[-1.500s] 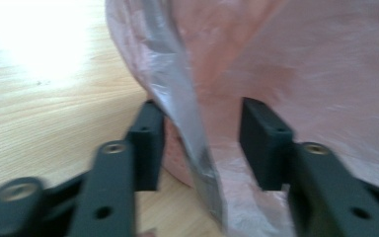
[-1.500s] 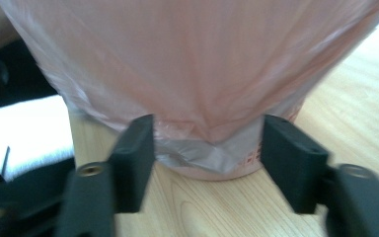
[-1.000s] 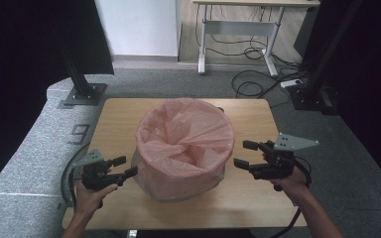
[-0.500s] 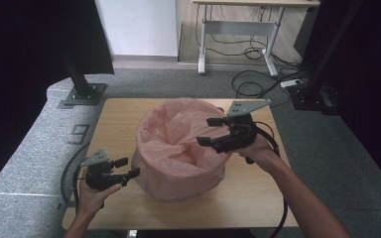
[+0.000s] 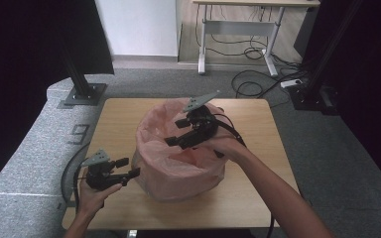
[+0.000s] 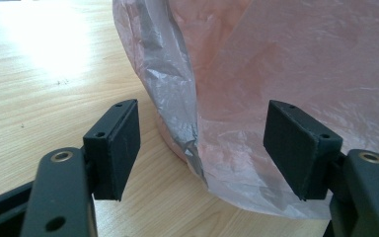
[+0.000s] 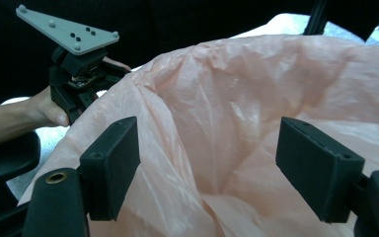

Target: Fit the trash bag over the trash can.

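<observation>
A bin lined with a thin pink plastic bag [image 5: 178,163] stands in the middle of the wooden table [image 5: 258,124]. My right gripper [image 5: 176,131] hangs open over the bag's mouth, jaws pointing left and spread wide, with the bag's inner folds [image 7: 217,148] below them. My left gripper [image 5: 129,167] is open low at the bin's left side, close to the tabletop. A crumpled edge of the bag [image 6: 192,123] lies between its jaws, untouched by either pad. The left gripper [image 7: 74,69] also appears beyond the bag's rim in the right gripper view.
Bare wood [image 6: 44,64] stretches left of the bag. A grey padded surround [image 5: 34,148] borders the table on the left. Black stands [image 5: 82,91] rise at the back left and right, and a desk with cables [image 5: 248,54] sits on the floor behind.
My right gripper has swung from the bin's right side up and leftward until it hangs over the bag's opening. The left gripper has hardly moved.
</observation>
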Available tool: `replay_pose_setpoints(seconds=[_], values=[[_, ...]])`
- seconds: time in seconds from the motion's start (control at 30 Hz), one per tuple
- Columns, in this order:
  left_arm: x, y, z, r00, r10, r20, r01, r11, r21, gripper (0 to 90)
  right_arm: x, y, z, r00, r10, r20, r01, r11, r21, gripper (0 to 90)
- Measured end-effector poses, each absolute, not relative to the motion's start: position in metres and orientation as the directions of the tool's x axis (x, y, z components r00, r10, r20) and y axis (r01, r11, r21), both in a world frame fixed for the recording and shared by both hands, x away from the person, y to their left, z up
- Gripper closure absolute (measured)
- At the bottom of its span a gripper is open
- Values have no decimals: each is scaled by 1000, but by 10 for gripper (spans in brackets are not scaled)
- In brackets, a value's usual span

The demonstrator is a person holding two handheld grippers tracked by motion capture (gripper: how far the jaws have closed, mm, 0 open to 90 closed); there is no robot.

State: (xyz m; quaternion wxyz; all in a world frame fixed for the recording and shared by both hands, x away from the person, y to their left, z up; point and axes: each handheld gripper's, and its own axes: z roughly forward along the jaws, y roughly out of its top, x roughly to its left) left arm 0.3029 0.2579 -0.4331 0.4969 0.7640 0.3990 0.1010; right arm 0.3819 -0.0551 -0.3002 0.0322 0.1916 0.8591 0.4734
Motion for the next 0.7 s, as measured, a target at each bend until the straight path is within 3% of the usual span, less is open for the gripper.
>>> replay_pose_setpoints(seconds=[0.7], values=[[304,258,-434,656,713,-247,514,-183,838,304,401,-13,-344,-912,359,198,397,653,645,213]])
